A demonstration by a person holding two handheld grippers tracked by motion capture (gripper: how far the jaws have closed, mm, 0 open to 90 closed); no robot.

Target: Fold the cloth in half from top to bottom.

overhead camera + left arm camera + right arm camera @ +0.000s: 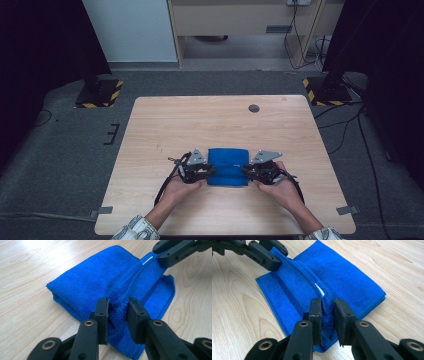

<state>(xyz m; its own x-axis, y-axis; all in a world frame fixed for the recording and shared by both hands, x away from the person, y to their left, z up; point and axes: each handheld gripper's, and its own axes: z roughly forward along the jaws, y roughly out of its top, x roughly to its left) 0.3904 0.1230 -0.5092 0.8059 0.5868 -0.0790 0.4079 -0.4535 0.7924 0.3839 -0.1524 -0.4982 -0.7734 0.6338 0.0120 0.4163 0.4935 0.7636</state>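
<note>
A folded blue cloth (pixel 227 167) lies on the wooden table (pixel 200 120) near its front edge, between my two hands. My left gripper (pixel 212 173) pinches the cloth's left end, where a raised fold of the cloth (pixel 95 277) fills the gap between its jaws (pixel 118 307). My right gripper (pixel 246 171) holds the opposite end the same way, its jaws (pixel 327 307) closed on the bunched hem of the cloth (pixel 347 277). A raised ridge runs across the cloth from one gripper to the other. The right gripper (pixel 158 252) shows at the far end in the left gripper view.
A round dark grommet (pixel 254 108) sits in the table near its far edge. Two stands with yellow-black striped bases (pixel 98 93) (pixel 327 92) flank the table's far corners. Cables run over the grey floor at the right.
</note>
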